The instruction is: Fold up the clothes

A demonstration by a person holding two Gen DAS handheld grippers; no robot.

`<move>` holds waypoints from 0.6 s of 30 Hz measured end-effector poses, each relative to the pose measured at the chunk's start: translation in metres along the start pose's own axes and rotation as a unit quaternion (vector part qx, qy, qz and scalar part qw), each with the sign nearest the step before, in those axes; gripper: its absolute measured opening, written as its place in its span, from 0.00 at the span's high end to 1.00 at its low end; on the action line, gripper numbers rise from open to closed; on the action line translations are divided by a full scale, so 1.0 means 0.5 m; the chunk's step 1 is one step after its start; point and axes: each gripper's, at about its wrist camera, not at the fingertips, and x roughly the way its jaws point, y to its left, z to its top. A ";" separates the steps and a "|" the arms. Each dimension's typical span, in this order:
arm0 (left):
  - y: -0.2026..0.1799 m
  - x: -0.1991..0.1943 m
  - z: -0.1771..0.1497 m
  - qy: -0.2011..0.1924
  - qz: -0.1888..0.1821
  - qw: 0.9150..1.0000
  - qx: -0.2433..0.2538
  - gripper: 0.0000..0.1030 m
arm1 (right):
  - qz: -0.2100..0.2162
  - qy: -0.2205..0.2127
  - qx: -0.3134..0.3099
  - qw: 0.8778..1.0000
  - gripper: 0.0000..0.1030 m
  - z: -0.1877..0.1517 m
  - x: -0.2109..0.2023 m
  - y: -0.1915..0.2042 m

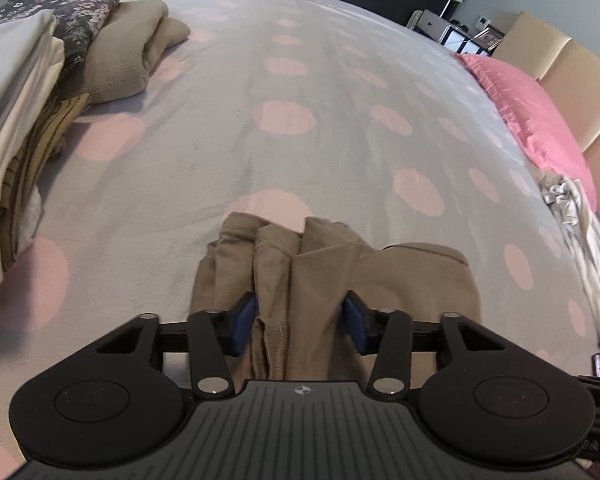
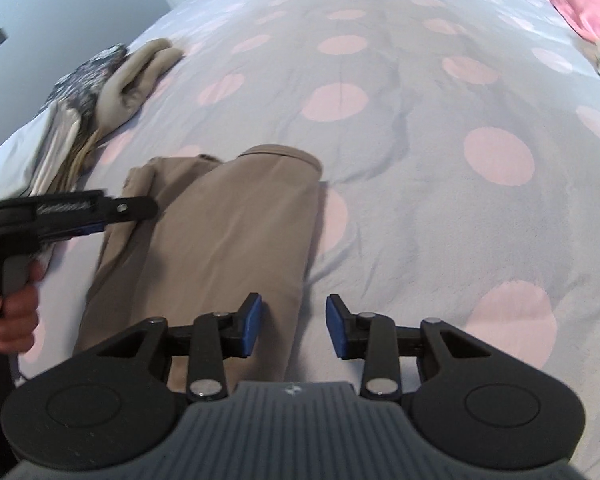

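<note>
A tan garment [image 1: 308, 276] lies folded lengthwise on the grey bedspread with pink dots [image 1: 284, 120]. My left gripper [image 1: 300, 320] has its blue pads on either side of a bunched fold of the garment and holds it. In the right wrist view the same garment [image 2: 228, 232] stretches away from me. My right gripper [image 2: 294, 326] is open just above the garment's near right edge, with nothing between its pads. The left gripper [image 2: 112, 216] shows there at the garment's left edge, held by a hand.
A stack of folded clothes [image 1: 28, 92] sits at the left, with a tan piece [image 1: 128, 52] and a floral piece on top. A pink pillow [image 1: 532, 116] and a crumpled white-grey garment [image 1: 584, 232] lie at the right by the headboard.
</note>
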 end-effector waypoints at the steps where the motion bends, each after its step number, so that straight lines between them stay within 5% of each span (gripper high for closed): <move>1: 0.000 -0.003 0.001 -0.003 0.000 1.000 0.001 0.88 | -0.001 0.002 0.003 1.000 0.62 0.001 0.004 -0.001; 9: 0.002 -0.049 0.012 -0.052 0.011 0.999 0.007 0.96 | 0.006 0.006 0.012 1.000 0.62 0.001 0.012 -0.008; 18: 0.044 -0.001 0.007 -0.025 0.071 0.997 -0.016 0.90 | 0.012 0.005 0.004 1.000 0.62 -0.001 0.015 -0.004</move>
